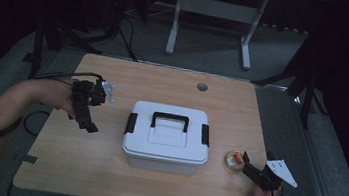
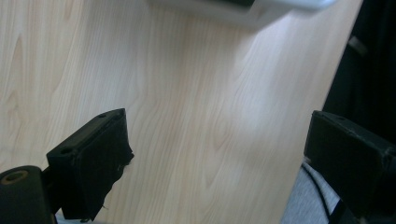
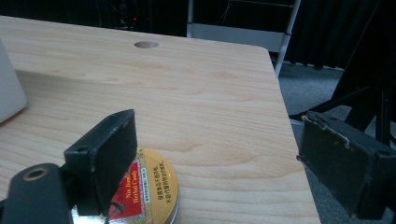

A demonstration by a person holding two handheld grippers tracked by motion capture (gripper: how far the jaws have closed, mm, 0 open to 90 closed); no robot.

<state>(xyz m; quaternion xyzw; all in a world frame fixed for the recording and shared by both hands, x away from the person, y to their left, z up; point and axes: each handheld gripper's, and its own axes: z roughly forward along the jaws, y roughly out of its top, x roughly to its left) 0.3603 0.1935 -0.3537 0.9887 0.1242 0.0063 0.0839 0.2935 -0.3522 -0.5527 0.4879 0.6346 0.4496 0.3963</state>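
Note:
A white plastic box (image 1: 166, 136) with a black handle and black side latches stands shut in the middle of the wooden table (image 1: 129, 80). My left gripper (image 1: 88, 126) hovers left of the box, open, with bare tabletop between its jaws (image 2: 215, 163); a blurred edge of the box (image 2: 243, 9) shows at the top of its view. A small round gold tin with a red label (image 1: 235, 160) lies right of the box. My right gripper (image 1: 253, 169) is open just behind the tin (image 3: 149, 193), which sits under its left jaw.
A round cable hole (image 1: 202, 87) lies near the table's far edge. A white desk frame (image 1: 213, 12) and dark stand legs (image 1: 304, 89) are on the floor beyond. The table's right edge (image 3: 289, 140) is close to my right gripper.

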